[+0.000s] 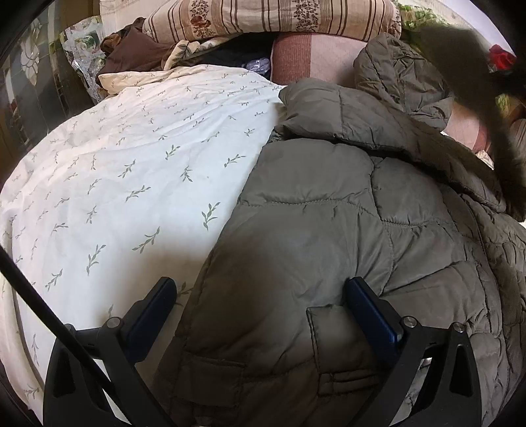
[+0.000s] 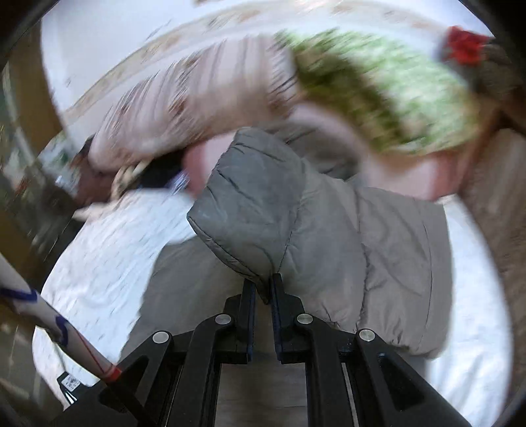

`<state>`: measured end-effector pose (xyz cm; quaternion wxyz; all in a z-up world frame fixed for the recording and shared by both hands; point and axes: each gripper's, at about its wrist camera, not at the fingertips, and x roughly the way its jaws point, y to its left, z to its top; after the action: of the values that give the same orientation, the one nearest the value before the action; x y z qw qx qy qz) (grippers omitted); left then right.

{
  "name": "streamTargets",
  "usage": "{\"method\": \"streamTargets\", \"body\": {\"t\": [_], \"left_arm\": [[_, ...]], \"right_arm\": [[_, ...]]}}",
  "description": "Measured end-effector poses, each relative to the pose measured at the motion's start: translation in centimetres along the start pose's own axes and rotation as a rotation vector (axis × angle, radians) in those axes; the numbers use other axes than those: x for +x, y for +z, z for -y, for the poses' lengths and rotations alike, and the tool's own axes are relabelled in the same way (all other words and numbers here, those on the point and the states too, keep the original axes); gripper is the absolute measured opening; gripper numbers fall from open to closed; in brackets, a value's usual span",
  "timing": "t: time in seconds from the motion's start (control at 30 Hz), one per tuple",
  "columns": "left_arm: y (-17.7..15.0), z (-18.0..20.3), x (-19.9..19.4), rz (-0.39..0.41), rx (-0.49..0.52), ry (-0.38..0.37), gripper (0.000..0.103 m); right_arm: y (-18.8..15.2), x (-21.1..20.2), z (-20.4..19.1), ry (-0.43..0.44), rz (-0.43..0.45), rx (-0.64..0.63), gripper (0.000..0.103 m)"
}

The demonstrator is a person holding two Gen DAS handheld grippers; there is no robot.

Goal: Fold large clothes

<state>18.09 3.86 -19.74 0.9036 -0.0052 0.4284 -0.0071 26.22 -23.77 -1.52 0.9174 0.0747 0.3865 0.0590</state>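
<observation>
A large grey-olive quilted puffer jacket (image 1: 328, 230) lies spread on a bed, its fur-trimmed hood (image 1: 466, 85) at the far right. My left gripper (image 1: 259, 292) is open just above the jacket's lower front, its fingers either side of a pocket area, holding nothing. My right gripper (image 2: 263, 292) is shut on a fold of the jacket (image 2: 259, 200), which it holds lifted above the bed; the rest of the jacket hangs down to the right. The right wrist view is blurred by motion.
A white bedsheet with a green leaf print (image 1: 125, 170) covers the bed left of the jacket. Striped and floral pillows (image 1: 263, 16) and a pile of other clothes (image 1: 138, 49) sit at the head. A pink blanket (image 1: 315, 56) lies behind the jacket.
</observation>
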Motion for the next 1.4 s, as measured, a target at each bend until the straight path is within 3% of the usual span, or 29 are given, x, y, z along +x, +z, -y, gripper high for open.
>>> {"method": "streamTargets", "body": {"t": [0.2,0.27,0.3,0.37,0.43,0.47,0.57,0.67,0.77,0.83,0.9,1.0,1.2,1.4], "left_arm": [[0.1,-0.7,-2.3,0.062,-0.017,0.006,0.103],[0.6,-1.0,-4.1,0.091,-0.012,0.002,0.103],[0.9,-1.2,-5.0,0.103,-0.015,-0.006,0.103],[1.9,-1.3,-6.7,0.132,-0.022,-0.032,0.103],[3.2,-1.2,-8.3,0.166,-0.02,-0.049,0.103],[4.3,-0.8,-8.9,0.181,-0.013,-0.064,0.103],[7.3,0.5,-8.6,0.154,0.005,-0.123,0.103],[10.7,1.9,-6.5,0.093,0.003,-0.234,0.103],[13.4,3.8,-2.9,0.033,0.02,-0.257,0.099],[14.6,5.2,-0.1,-0.039,0.038,-0.279,0.085],[15.3,6.2,2.3,-0.118,0.033,-0.304,0.054],[15.8,7.9,5.4,-0.206,0.022,-0.34,0.036],[16.1,8.9,4.8,-0.17,0.067,-0.251,0.022],[16.9,5.9,5.0,-0.169,0.01,-0.212,0.021]], "right_arm": [[-5.3,10.1,-5.3,0.084,-0.187,-0.006,0.012],[-7.0,12.1,-6.0,0.07,-0.243,-0.002,0.017],[-7.6,12.9,-6.2,0.07,-0.261,-0.006,0.026],[-8.1,12.6,-6.0,0.11,-0.254,-0.012,0.061],[-8.2,10.3,-5.7,0.114,-0.195,-0.039,0.079],[-8.1,9.3,-5.4,0.105,-0.168,-0.054,0.081],[-7.4,6.0,-3.7,0.093,-0.111,-0.066,0.082],[-7.0,4.2,-0.3,0.051,-0.082,-0.015,0.082],[-7.0,2.8,4.5,-0.002,-0.058,0.06,0.082],[-7.4,1.9,7.7,-0.041,-0.046,0.111,0.082],[-8.0,1.3,11.5,-0.093,-0.038,0.169,0.082],[-8.9,0.6,16.5,-0.158,-0.029,0.252,0.082],[-9.3,0.2,22.9,-0.266,-0.014,0.347,0.082],[-8.5,1.9,22.3,-0.266,-0.033,0.304,0.082]]}}
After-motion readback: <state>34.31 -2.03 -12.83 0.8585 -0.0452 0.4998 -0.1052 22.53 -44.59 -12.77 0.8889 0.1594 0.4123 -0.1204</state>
